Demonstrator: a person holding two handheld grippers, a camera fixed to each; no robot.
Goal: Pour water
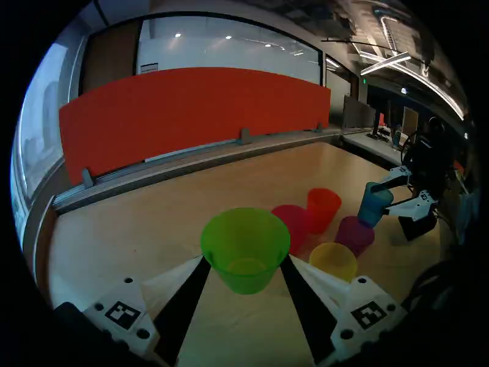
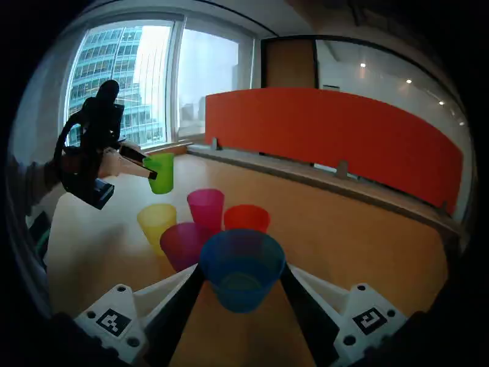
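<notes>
My left gripper [image 1: 244, 264] is shut on a translucent green cup [image 1: 246, 244], held upright above the wooden table [image 1: 140, 220]. My right gripper [image 2: 242, 273] is shut on a blue cup [image 2: 242, 266], also upright. Between them a cluster of cups stands on the table: pink [image 1: 293, 221], orange [image 1: 322, 208], purple [image 1: 353, 234] and yellow [image 1: 333, 260]. In the left gripper view the right gripper [image 1: 391, 196] holds the blue cup [image 1: 373, 205] just right of the cluster. In the right gripper view the left gripper [image 2: 145, 164], in a hand [image 2: 109, 163], holds the green cup [image 2: 161, 172] beyond the yellow cup [image 2: 156, 225].
An orange partition [image 1: 183, 116] runs along the table's far edge on a grey rail [image 1: 183, 162]. Large windows [image 2: 122, 79] stand behind the person's sleeve [image 2: 30, 177]. Bare tabletop stretches to the left of the cups [image 1: 122, 244] and toward the partition [image 2: 367, 232].
</notes>
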